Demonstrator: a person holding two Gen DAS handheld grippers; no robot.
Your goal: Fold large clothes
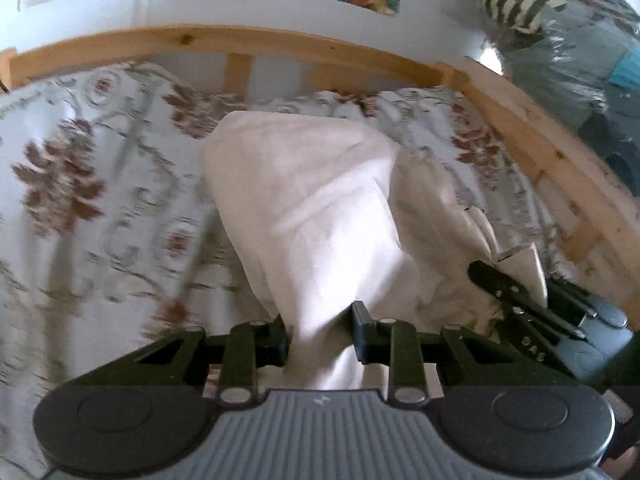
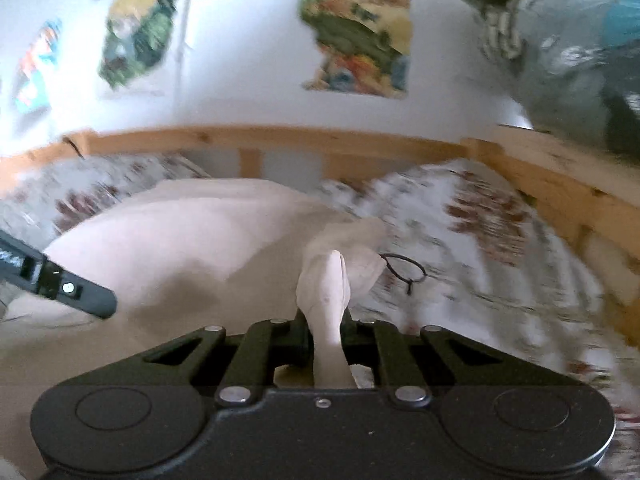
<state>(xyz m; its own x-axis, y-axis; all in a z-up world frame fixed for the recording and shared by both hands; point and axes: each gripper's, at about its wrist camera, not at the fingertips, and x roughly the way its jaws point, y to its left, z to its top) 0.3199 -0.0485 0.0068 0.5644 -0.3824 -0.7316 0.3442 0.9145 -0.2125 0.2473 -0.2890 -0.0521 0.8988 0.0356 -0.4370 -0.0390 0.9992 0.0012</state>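
Observation:
A large cream-white garment (image 1: 308, 200) lies bunched on the floral bedspread (image 1: 100, 184). My left gripper (image 1: 320, 332) is shut on a thick fold of it, the cloth rising forward from between the fingers. The right gripper's fingers (image 1: 516, 296) show at the right of the left wrist view, beside a garment corner. In the right wrist view my right gripper (image 2: 326, 328) is shut on a narrow fold of the same garment (image 2: 180, 240), which spreads to the left. The left gripper's finger (image 2: 72, 292) shows at the left edge there.
A wooden bed rail (image 1: 280, 46) runs along the back and right side (image 2: 560, 184). A black hair tie (image 2: 404, 270) lies on the bedspread (image 2: 500, 248). Posters hang on the white wall (image 2: 240, 60). A pile of bagged clothes (image 1: 572, 44) sits at the far right.

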